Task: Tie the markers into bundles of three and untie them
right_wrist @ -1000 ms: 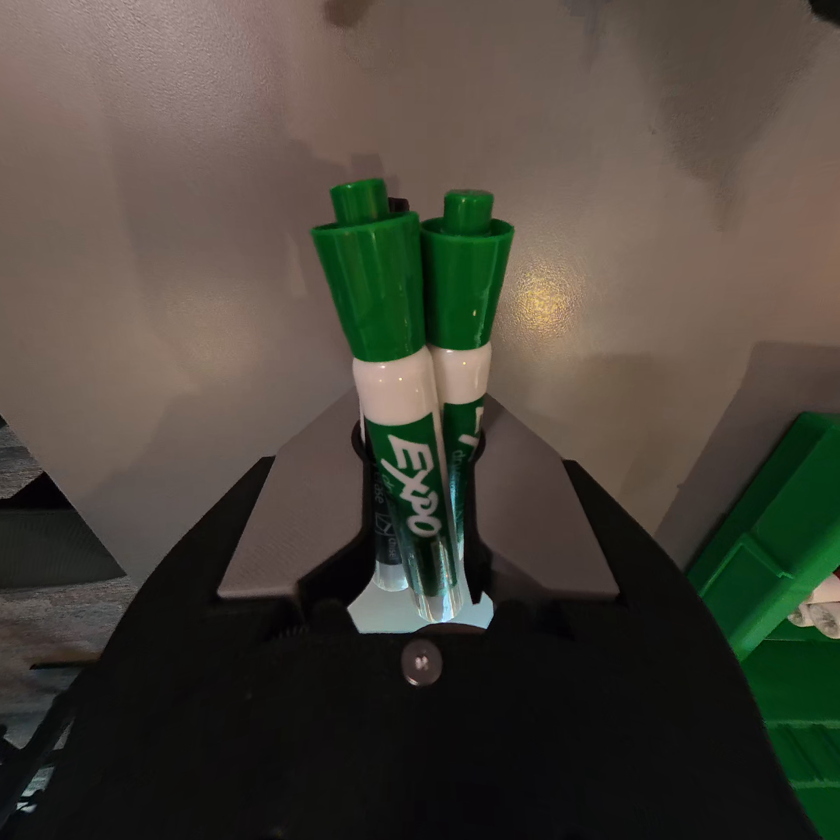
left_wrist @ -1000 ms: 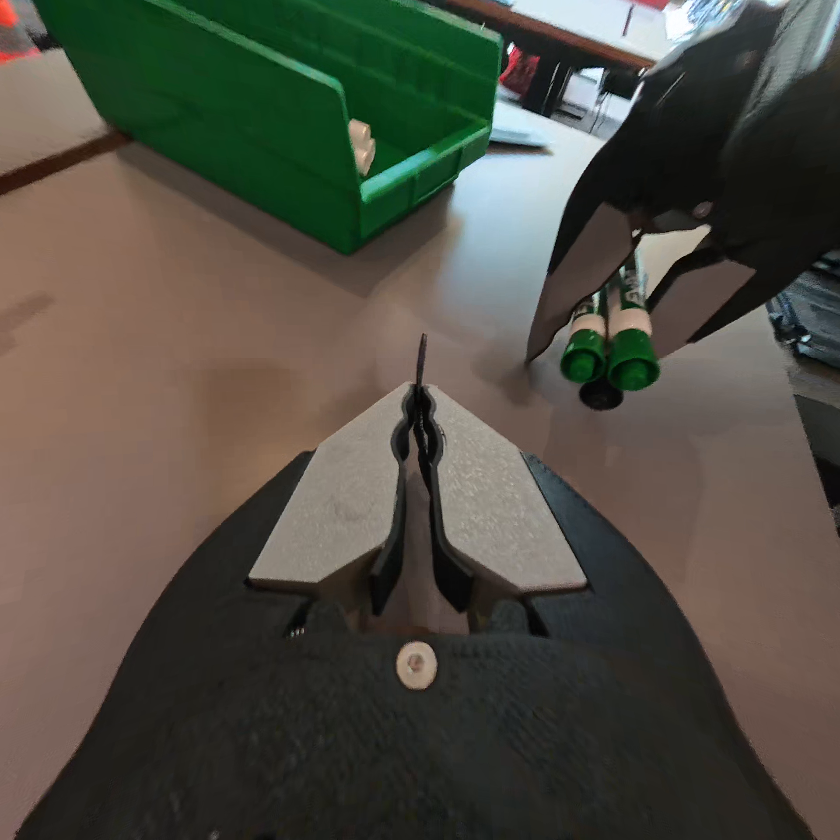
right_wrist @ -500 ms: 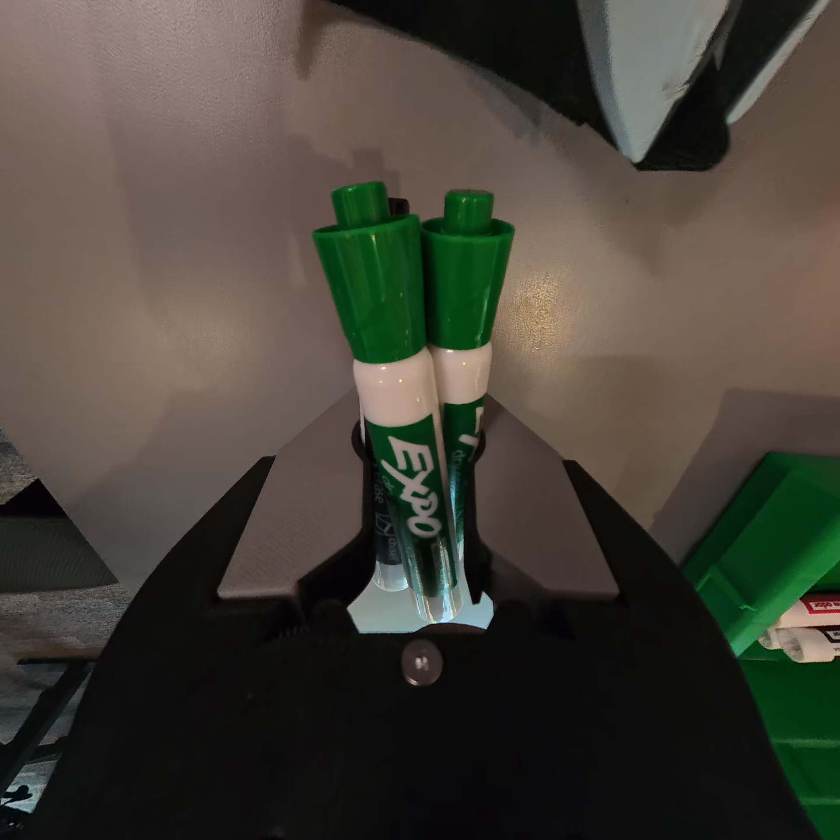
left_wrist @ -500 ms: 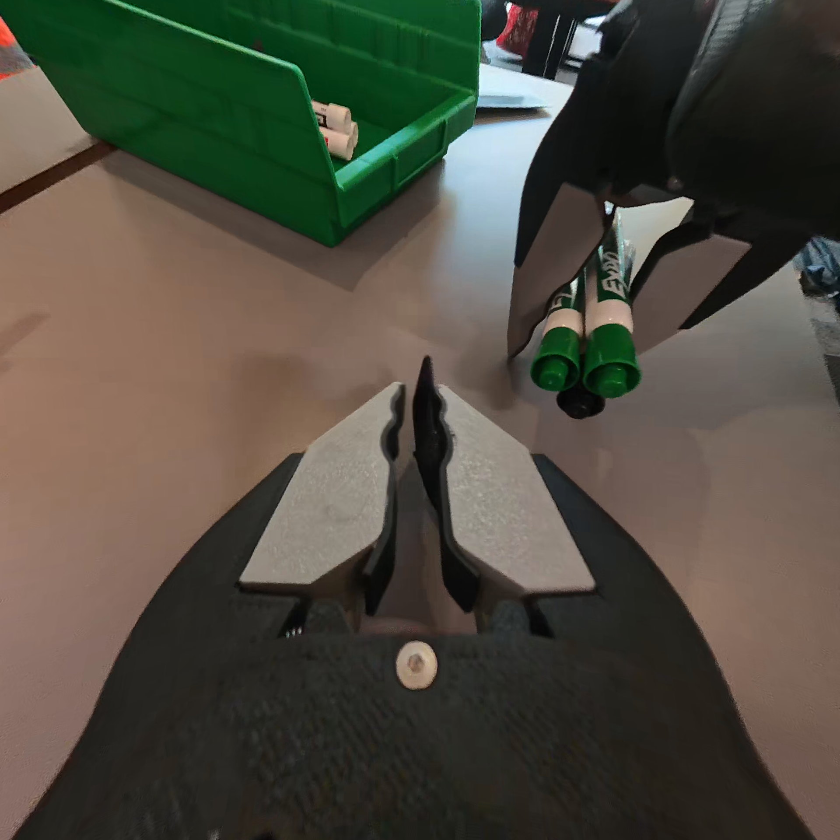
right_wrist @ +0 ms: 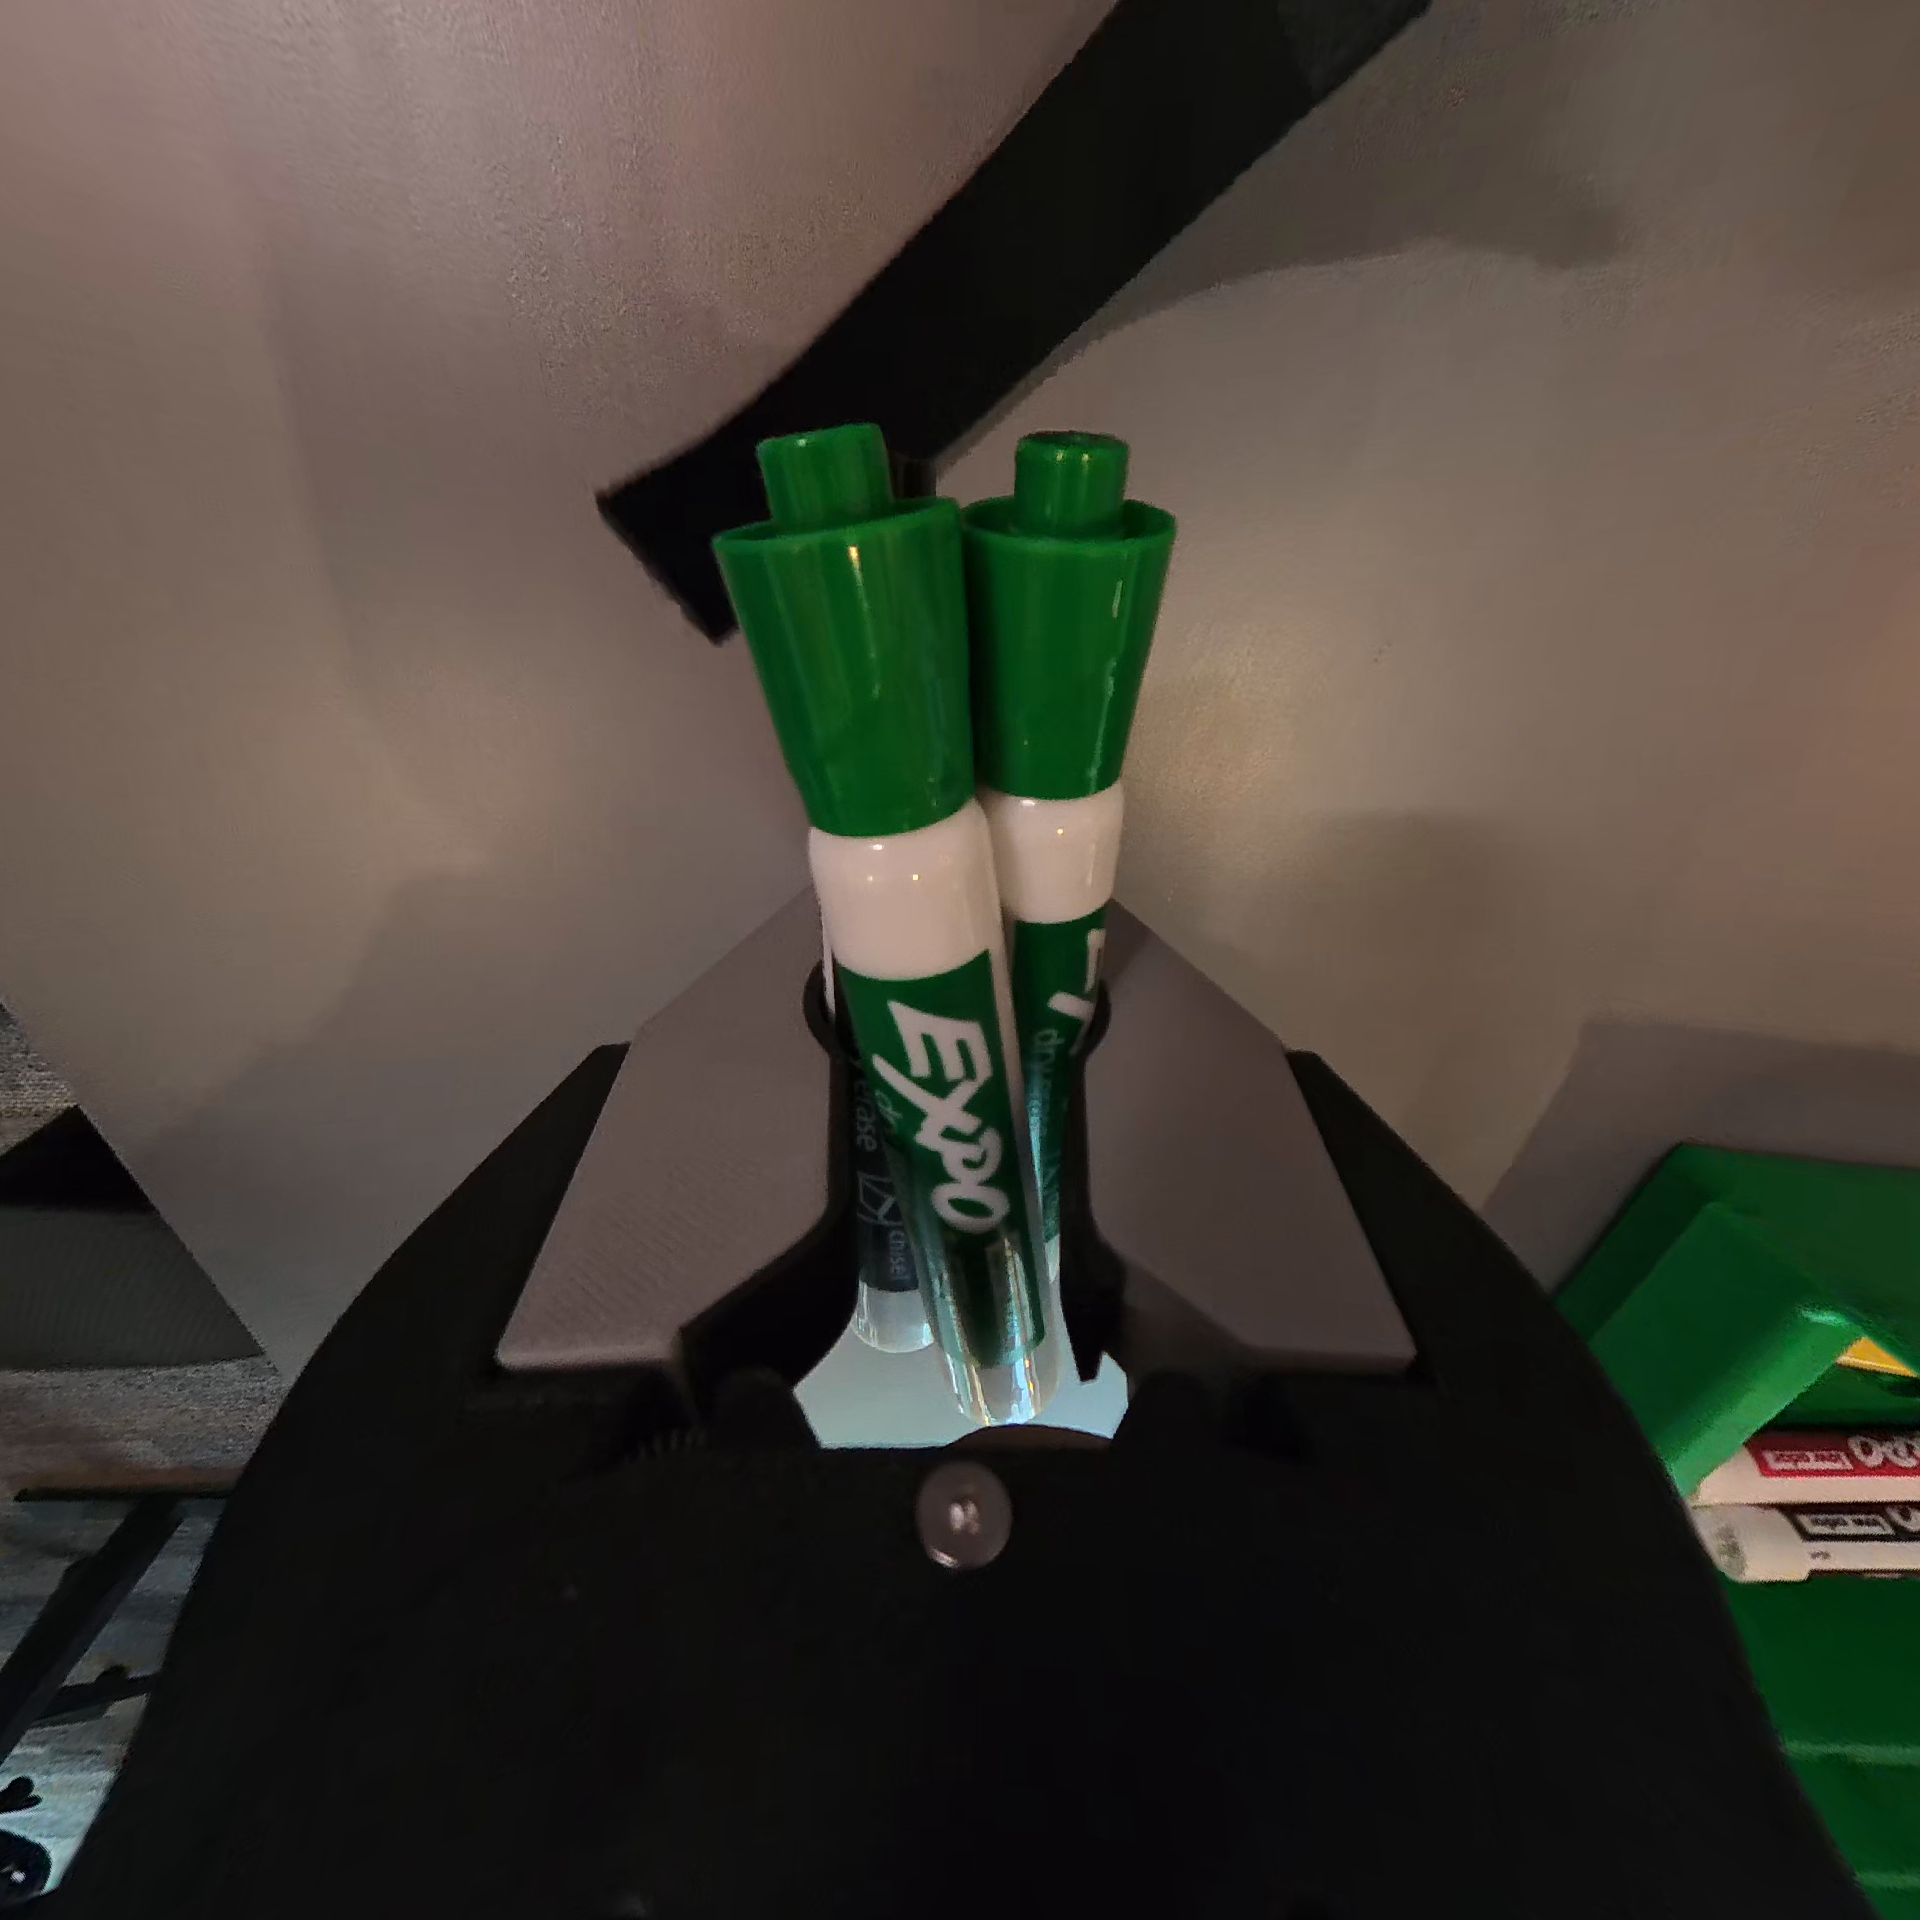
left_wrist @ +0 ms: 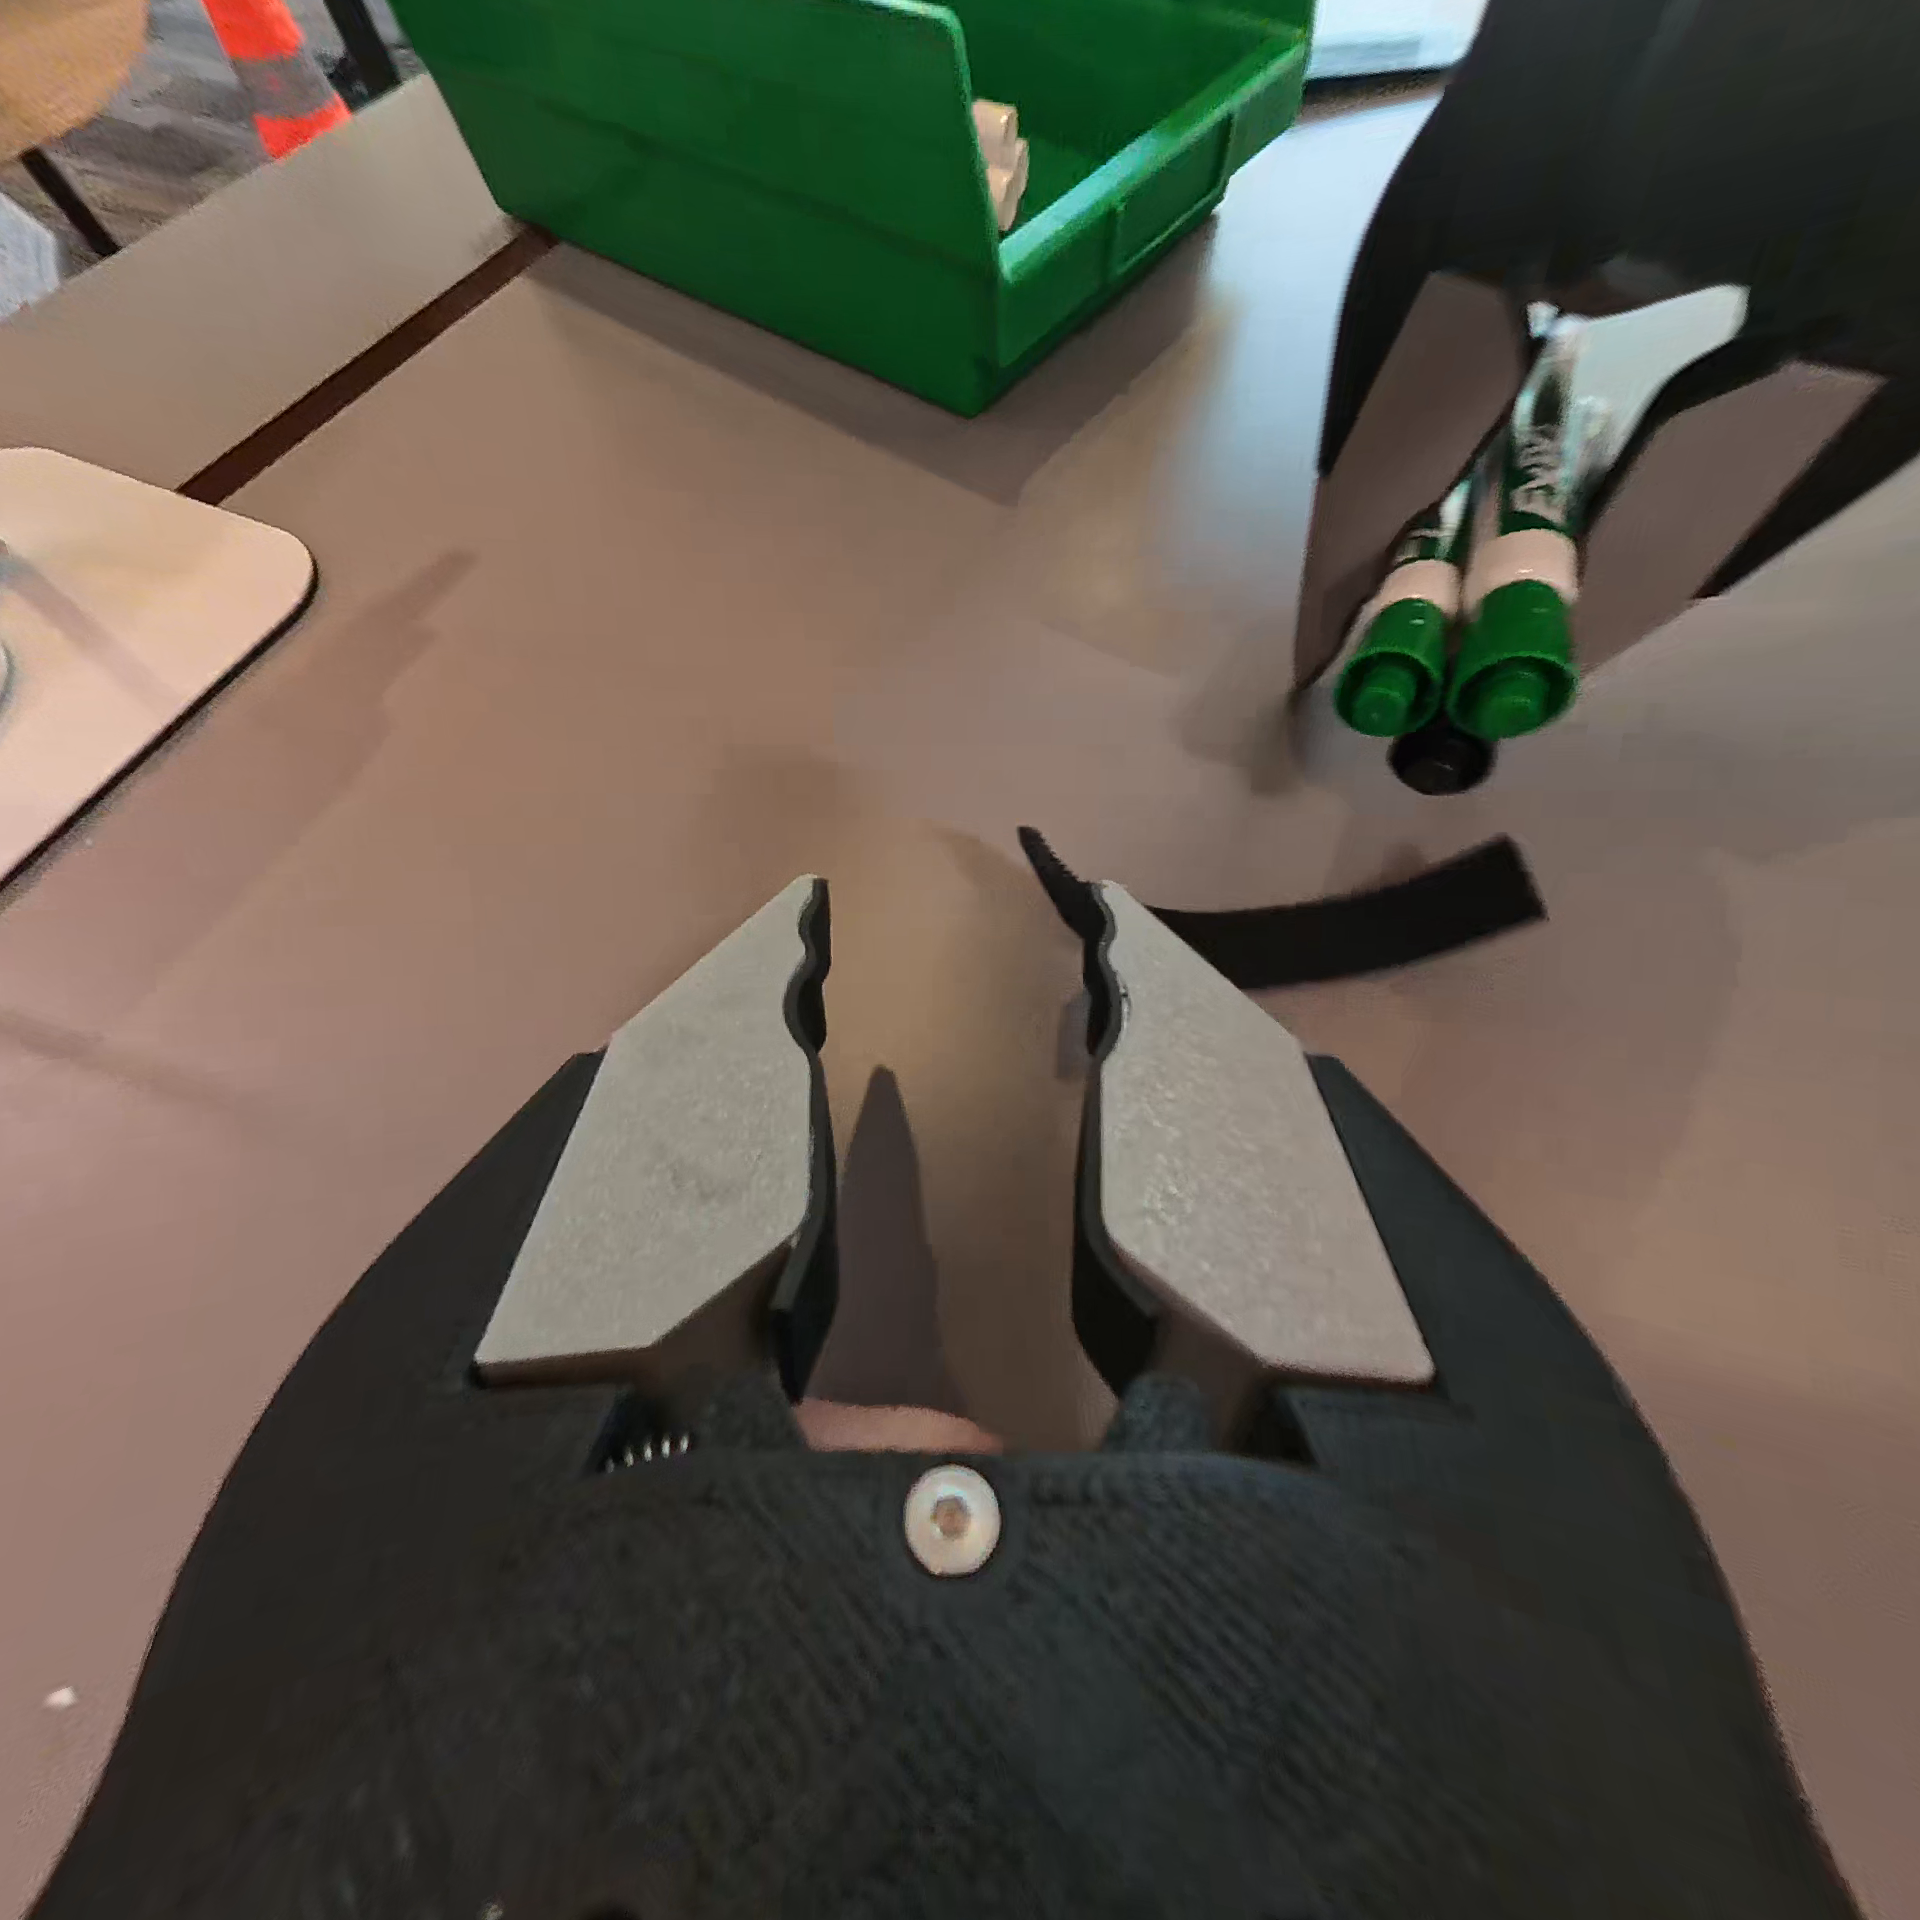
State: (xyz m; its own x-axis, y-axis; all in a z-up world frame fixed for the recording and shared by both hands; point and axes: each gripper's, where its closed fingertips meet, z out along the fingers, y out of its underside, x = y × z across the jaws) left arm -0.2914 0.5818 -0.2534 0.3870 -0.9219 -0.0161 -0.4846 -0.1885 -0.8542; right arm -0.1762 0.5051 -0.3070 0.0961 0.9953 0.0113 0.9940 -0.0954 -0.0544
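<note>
My left gripper [left_wrist: 956, 894] is open just above the brown table [left_wrist: 623, 675], with nothing pressed between its pads. A black strap [left_wrist: 1351, 925] lies curved on the table, and its toothed end rests against my right-hand fingertip [left_wrist: 1101, 925]. The strap also shows in the right wrist view [right_wrist: 935, 343], beyond the marker caps. My right gripper [right_wrist: 961, 997] is shut on a bundle of markers [right_wrist: 935, 727], caps pointing down at the table. The left wrist view shows two green caps [left_wrist: 1455, 665] and a black cap [left_wrist: 1439, 764] beneath them.
A green bin [left_wrist: 831, 208] stands at the back and holds more markers [right_wrist: 1818, 1475]. A pale board [left_wrist: 125, 623] with a rounded corner lies at the left. An orange cone [left_wrist: 281, 94] stands beyond the table's edge.
My left gripper was shut on the black strap and has opened. The strap has dropped onto the table, still against one fingertip. The right gripper keeps its hold on the markers.
</note>
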